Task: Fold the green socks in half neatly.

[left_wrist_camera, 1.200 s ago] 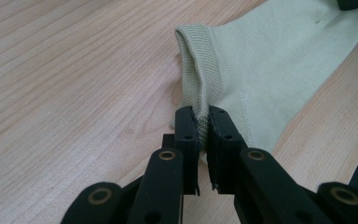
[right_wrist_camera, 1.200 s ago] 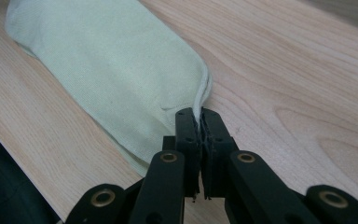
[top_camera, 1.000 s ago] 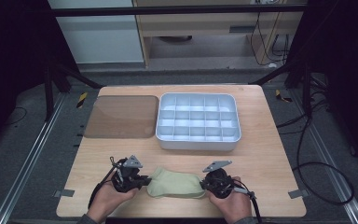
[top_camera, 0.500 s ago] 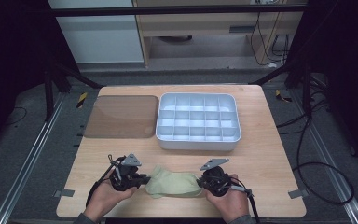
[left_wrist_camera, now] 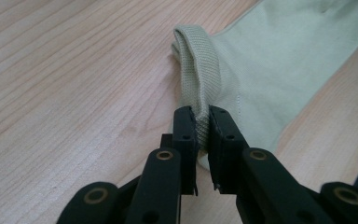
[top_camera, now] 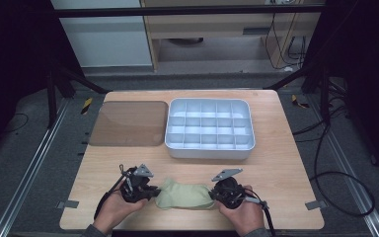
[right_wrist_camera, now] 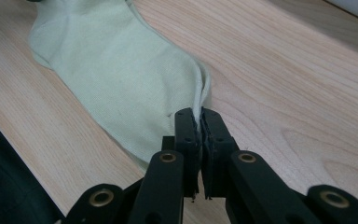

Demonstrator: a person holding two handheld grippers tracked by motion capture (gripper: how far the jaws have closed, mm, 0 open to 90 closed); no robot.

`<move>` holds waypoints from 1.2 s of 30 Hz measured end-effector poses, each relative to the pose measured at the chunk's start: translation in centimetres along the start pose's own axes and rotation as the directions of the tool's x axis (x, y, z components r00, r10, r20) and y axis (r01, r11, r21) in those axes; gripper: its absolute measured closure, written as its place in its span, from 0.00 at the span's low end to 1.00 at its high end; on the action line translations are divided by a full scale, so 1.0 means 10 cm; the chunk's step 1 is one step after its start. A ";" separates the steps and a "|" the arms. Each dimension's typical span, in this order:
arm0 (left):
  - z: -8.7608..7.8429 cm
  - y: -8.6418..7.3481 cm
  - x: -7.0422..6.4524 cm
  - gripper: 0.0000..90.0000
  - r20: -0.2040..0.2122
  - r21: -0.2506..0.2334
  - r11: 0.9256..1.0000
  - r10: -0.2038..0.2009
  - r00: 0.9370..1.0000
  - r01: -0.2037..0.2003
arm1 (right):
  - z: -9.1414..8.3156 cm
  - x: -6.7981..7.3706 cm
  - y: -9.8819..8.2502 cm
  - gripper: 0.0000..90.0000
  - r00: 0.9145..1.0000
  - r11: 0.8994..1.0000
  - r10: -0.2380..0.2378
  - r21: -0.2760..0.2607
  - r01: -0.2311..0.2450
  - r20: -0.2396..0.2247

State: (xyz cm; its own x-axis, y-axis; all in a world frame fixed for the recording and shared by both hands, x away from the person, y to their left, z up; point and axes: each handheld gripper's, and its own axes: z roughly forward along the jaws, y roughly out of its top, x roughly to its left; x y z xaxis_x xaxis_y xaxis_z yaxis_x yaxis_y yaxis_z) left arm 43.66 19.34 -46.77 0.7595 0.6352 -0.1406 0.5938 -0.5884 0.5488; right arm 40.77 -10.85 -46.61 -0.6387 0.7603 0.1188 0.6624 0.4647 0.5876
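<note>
Now, line by line, with places given from the sock:

Left gripper [top_camera: 150, 191]: jaws closed tight on the sock's ribbed cuff, as the left gripper view shows; the fabric is pinched between the two black pads [left_wrist_camera: 186, 133].

Right gripper [top_camera: 216, 193]: jaws pressed together on the opposite end of the sock; in the right gripper view a thin edge of fabric sits between the pads [right_wrist_camera: 187, 133].

Sock [top_camera: 185, 194]: pale green, stretched between the two grippers, lying on the near part of the wooden table [top_camera: 286, 168], near its front edge.

Ribbed cuff [left_wrist_camera: 198, 70]: folded band at the sock's left end, rising in a loop from the left jaws.

Hands: left hand [top_camera: 113, 210] and right hand [top_camera: 244, 215] behind the grippers, either side of the sock.

White tray [top_camera: 209, 129]: divided into small compartments, beyond the sock, well apart from it.

Brown lid [top_camera: 128, 123]: translucent, flat, beyond the sock and to its left, just beside the tray.
</note>
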 end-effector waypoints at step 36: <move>0.10 0.01 -0.10 0.91 0.000 0.029 0.998 0.059 0.998 -0.058 | 0.01 -0.04 -0.06 0.97 1.000 1.000 0.010 -0.002 -0.010 -0.007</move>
State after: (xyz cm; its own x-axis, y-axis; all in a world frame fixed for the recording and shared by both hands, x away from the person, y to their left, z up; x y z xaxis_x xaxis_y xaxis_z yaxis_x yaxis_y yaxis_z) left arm 43.22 18.14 -47.42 0.7930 0.5995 -0.1085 0.5559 -0.6390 0.5316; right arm 40.68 -11.39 -47.08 -0.6350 0.7615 0.1302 0.6678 0.4563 0.5880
